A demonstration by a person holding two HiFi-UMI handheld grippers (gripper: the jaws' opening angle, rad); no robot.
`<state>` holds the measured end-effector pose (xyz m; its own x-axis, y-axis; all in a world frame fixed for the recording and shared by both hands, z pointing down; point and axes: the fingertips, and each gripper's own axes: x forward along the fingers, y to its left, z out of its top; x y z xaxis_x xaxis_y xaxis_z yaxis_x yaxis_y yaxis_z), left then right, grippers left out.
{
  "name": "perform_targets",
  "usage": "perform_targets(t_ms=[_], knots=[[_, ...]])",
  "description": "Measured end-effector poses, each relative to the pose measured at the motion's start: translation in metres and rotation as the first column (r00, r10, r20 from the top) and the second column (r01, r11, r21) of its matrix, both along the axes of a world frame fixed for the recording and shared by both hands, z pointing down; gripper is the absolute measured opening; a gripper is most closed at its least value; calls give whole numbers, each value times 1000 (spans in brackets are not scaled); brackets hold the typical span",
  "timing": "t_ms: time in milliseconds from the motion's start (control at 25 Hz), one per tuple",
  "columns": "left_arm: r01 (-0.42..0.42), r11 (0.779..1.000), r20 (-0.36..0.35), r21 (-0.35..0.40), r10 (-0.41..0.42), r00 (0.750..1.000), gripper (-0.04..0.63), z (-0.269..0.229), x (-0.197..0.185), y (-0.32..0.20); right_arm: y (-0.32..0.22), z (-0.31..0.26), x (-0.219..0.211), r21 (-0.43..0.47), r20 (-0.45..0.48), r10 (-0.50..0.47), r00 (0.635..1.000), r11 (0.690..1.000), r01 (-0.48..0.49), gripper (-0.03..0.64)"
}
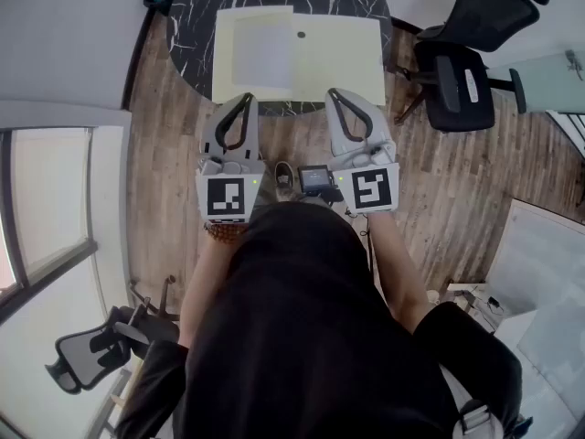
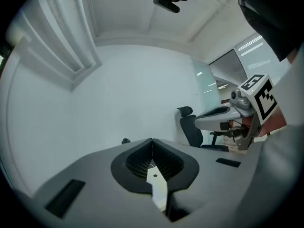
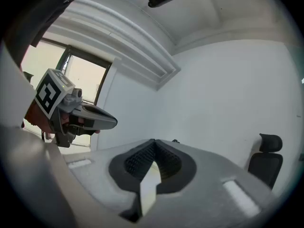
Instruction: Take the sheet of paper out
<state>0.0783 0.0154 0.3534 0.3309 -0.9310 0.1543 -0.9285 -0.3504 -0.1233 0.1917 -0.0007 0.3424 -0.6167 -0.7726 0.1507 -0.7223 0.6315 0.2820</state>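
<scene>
At the left, we hold the left gripper (image 1: 245, 101) low in front of the body. Its tip comes up to the near edge of the open folder (image 1: 340, 58) in the head view. Its 2 fingers (image 2: 135, 161) are pressed together tip to tip with nothing between them. The left gripper view looks past them at bare wall and ceiling, so we judge the tool tilted upward and not yet on the work. We cannot tell whether it touches anything.

Just beyond that tip lies the sheet of paper (image 1: 262, 51), flat on the left leaf of the cream folder. The folder is spread open on the dark marbled tabletop (image 1: 194, 26), which leaves the sheet uncovered and free to lift or slide. The sheet's long axis runs away from us toward the far side of the tabletop. 1 short edge faces the left gripper, and its right edge sits along the folder's fold. The folder's own long axis runs across, left to right.

Further right, the right gripper (image 1: 335, 95) mirrors the left, its tip at the near edge of the bare right leaf. Its 2 fingers (image 3: 137, 163) are likewise closed on nothing. With both tools held level and side by side, we read this as a ready stance. The left one seems better placed for the sheet, and the right one for steadying the folder.

A black office chair (image 1: 457, 71) stands on the wooden floor (image 1: 439, 181), apart from the tabletop.
</scene>
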Motion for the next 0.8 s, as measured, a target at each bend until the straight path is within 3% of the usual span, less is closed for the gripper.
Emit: perform_targets(t_ms=[320,800], knots=[[4,1000,0,-9,-4,1000,-3,-4,1,3,6,5,-9,-11,-32,-54,998,999,53,-2],[17,1000,3,-18,-17,1000,-3,0,-3,3,-9,18,10,-65,-8,22,1000,998,-22,-2]])
